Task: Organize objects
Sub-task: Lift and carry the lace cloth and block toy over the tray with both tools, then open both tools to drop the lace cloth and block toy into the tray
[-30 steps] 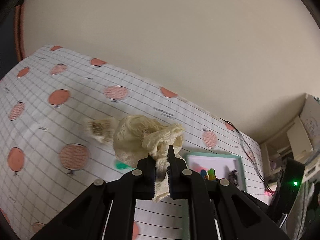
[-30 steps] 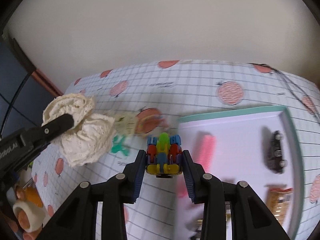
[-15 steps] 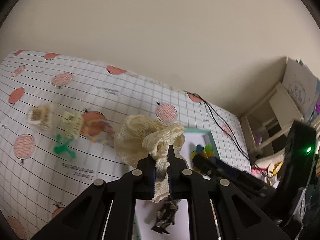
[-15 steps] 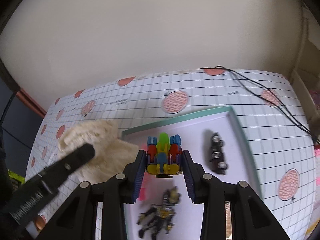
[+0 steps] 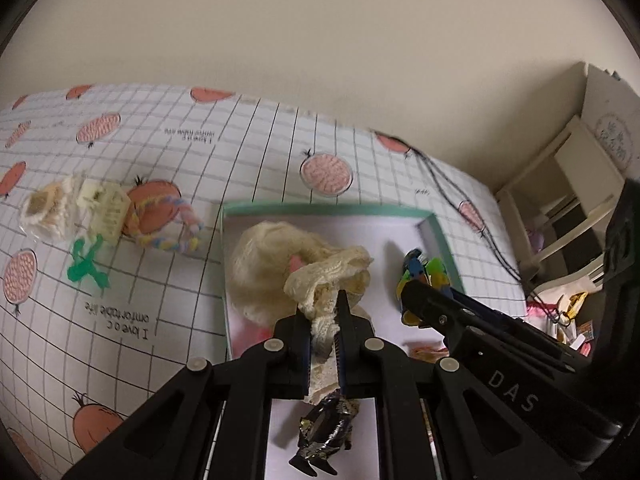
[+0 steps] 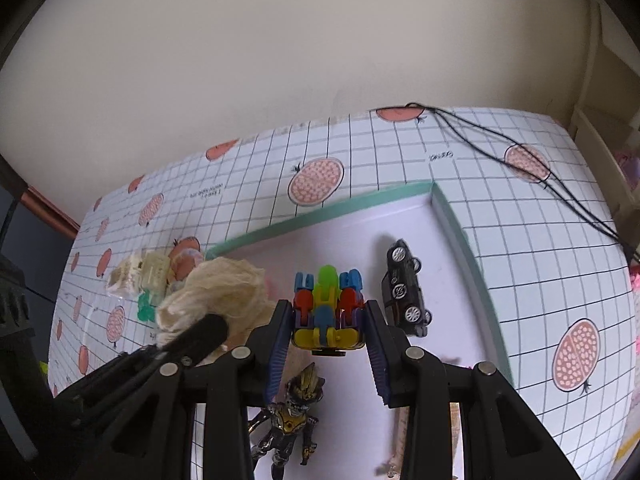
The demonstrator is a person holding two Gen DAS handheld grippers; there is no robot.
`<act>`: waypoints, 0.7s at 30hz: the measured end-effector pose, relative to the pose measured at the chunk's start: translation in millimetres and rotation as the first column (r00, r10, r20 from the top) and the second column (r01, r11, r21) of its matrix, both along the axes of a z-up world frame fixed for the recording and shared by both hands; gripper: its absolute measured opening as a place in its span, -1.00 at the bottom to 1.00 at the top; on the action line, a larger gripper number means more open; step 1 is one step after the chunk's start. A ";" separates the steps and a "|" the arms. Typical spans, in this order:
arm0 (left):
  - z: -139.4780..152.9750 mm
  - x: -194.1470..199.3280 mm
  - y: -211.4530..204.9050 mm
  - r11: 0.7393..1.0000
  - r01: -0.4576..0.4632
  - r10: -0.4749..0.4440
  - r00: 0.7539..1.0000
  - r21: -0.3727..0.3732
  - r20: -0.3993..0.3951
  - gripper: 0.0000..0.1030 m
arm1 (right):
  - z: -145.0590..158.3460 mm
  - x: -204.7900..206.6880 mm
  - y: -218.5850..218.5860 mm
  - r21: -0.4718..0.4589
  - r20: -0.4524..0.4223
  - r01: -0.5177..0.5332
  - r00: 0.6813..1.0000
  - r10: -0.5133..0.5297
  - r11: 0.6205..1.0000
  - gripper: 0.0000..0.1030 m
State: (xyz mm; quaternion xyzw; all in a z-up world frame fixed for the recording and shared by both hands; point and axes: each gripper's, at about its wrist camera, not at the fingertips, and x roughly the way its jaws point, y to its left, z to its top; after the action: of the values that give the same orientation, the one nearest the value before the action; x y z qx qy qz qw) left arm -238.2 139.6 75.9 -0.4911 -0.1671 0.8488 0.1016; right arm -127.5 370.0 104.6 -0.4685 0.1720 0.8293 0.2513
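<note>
Over the tray (image 6: 464, 236), limp, light lace (image 5: 316, 280) is pinched at its bunched edge by the left gripper (image 5: 325, 330), while a rigid, slippery-looking toy (image 6: 328, 312) is clamped across its sides by the right gripper (image 6: 329, 330).

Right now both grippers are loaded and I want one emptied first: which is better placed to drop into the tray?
Right, probably. The right gripper holds the toy over bare tray floor; the left gripper holds its cloth above a figure.
</note>
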 end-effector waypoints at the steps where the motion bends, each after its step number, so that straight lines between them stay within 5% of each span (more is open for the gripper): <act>1: -4.8 -0.3 -0.5 1.000 -0.001 0.001 1.000 -0.002 0.012 -0.81 | -3.1 -2.2 0.9 0.002 0.008 0.003 1.000 -0.003 1.000 -0.25; 21: -28.1 -2.2 4.4 0.999 0.013 -0.010 0.997 -0.039 0.075 -0.78 | -46.4 -1.6 11.5 -0.041 0.105 0.045 0.994 -0.040 0.998 -0.24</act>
State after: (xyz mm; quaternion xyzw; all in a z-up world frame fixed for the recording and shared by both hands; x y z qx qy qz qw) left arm -240.5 144.0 47.8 -0.5256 -0.1513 0.8323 0.0906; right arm -129.1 381.4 58.2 -0.5126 0.1865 0.7943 0.2673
